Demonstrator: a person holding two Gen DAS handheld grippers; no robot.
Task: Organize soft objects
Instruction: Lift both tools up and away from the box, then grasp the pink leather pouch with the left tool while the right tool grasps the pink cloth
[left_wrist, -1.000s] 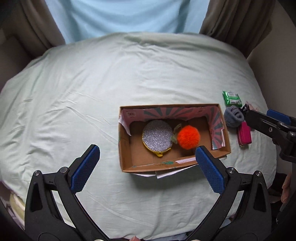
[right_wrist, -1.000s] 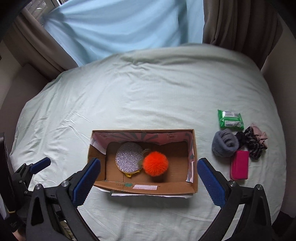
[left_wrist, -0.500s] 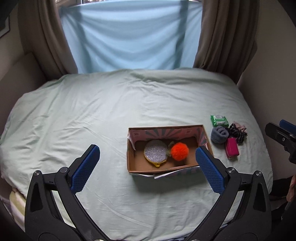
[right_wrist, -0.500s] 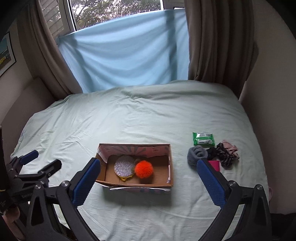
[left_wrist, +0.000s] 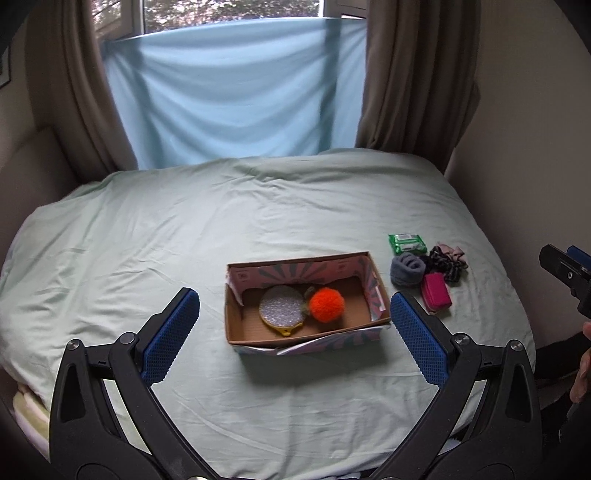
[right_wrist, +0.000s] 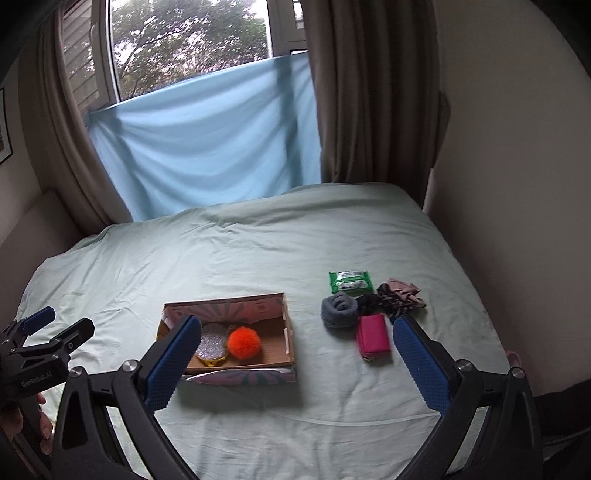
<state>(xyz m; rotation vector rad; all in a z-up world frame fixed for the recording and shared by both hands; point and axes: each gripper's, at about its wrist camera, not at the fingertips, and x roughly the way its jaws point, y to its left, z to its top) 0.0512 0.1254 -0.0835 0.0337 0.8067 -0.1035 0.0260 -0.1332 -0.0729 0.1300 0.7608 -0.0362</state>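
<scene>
An open cardboard box (left_wrist: 375, 286) (right_wrist: 289, 334) lies on the bed and holds an orange pompom (left_wrist: 326, 304) (right_wrist: 243, 342) and a round glittery pouch (left_wrist: 281, 308) (right_wrist: 211, 344). To its right lie a grey rolled sock (left_wrist: 405, 268) (right_wrist: 340, 311), a pink pouch (left_wrist: 436, 290) (right_wrist: 373, 334), a green wipes pack (left_wrist: 406, 242) (right_wrist: 349, 282) and dark and pink scrunchies (left_wrist: 448, 257) (right_wrist: 400, 296). My left gripper (left_wrist: 293, 336) is open and empty, well back from the box. My right gripper (right_wrist: 295, 363) is open and empty, back from the items.
The pale green bed sheet (left_wrist: 184, 229) covers the whole surface. A blue cloth (left_wrist: 236, 96) and brown curtains (left_wrist: 413, 74) hang at the window behind. A wall (right_wrist: 517, 184) runs along the bed's right side.
Both grippers have pulled up and back from the bed, so the box and items look smaller and farther. Nothing on the bed has moved.
</scene>
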